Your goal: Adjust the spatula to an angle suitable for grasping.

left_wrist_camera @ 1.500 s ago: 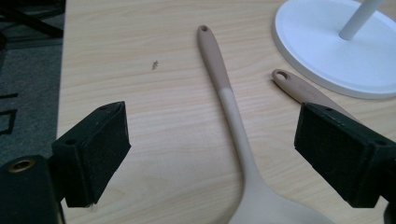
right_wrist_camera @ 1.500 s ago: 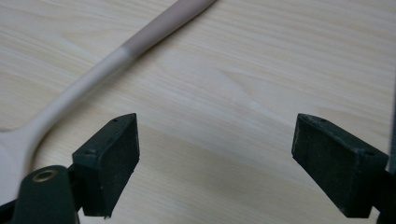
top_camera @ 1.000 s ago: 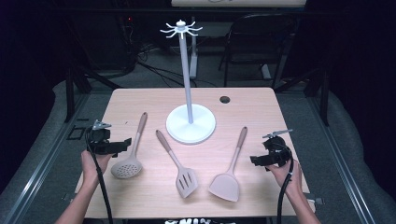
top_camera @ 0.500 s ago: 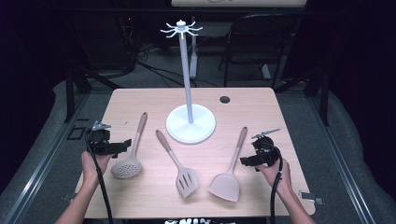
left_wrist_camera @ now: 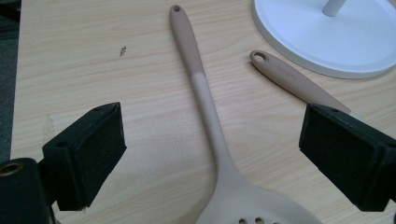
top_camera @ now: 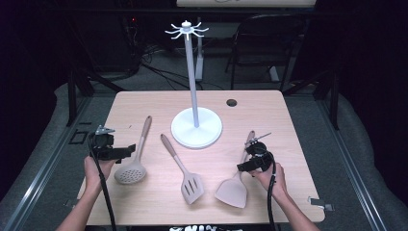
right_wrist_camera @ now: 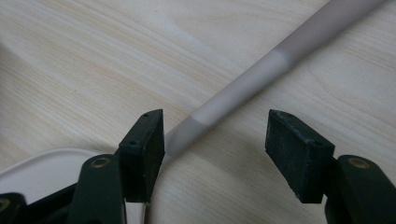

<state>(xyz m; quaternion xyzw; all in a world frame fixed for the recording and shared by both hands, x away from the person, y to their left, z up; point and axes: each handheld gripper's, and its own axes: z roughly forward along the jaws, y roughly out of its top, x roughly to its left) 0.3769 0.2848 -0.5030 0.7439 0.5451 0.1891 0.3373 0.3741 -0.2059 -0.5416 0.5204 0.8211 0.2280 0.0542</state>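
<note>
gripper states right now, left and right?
Left gripper: open, above the skimmer, holding nothing.
Right gripper: open, jaws just been closing around the spatula handle, pads not pressing it yet.

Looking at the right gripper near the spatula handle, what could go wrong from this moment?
The right gripper has been closing its jaws, but the spatula handle lies close to one jaw, not centred, so it may get pushed aside or pinched at the edge. Once lifted, the spatula could tilt toward its wide blade. The stand's base is close and might be bumped.
</note>
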